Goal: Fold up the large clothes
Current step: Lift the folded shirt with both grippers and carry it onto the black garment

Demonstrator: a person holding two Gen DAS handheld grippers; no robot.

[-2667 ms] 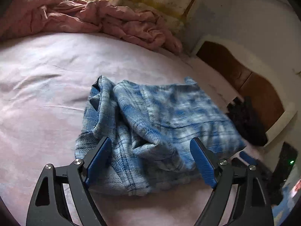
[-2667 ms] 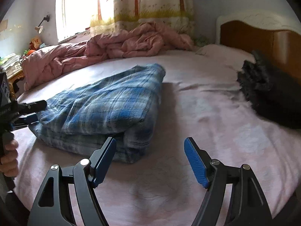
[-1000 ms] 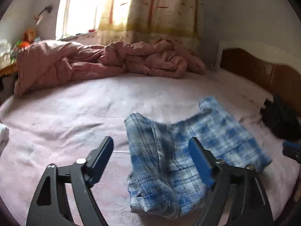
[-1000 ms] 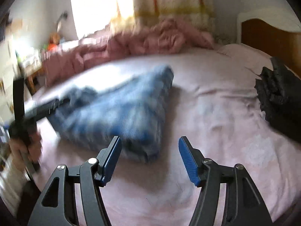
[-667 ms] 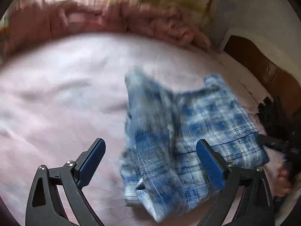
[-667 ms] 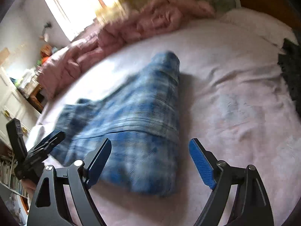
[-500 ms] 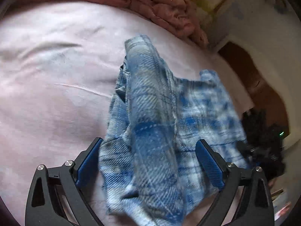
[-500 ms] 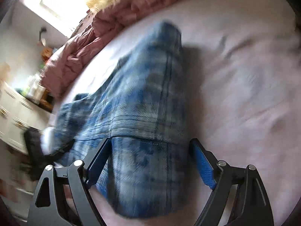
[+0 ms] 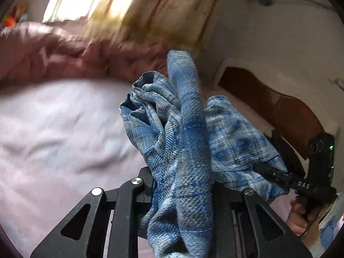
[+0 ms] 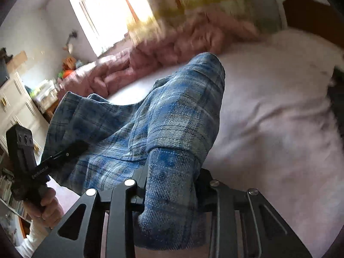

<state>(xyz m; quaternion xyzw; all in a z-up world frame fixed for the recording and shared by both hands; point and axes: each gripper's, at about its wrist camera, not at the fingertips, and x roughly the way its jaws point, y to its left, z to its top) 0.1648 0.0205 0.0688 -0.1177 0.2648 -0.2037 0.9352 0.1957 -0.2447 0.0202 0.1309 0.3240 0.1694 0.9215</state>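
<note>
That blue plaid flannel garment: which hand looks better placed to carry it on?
Neither clearly. The left gripper and right gripper have both just closed on the blue plaid flannel garment, one at each end.

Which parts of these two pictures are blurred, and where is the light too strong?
Left wrist view: the curtain and pink quilt are smeared by motion, while the blue plaid garment is sharp; the window is blown out. Right wrist view: the quilt and the curtain are blurred, the window glares white, and the edges bend from fisheye.
</note>
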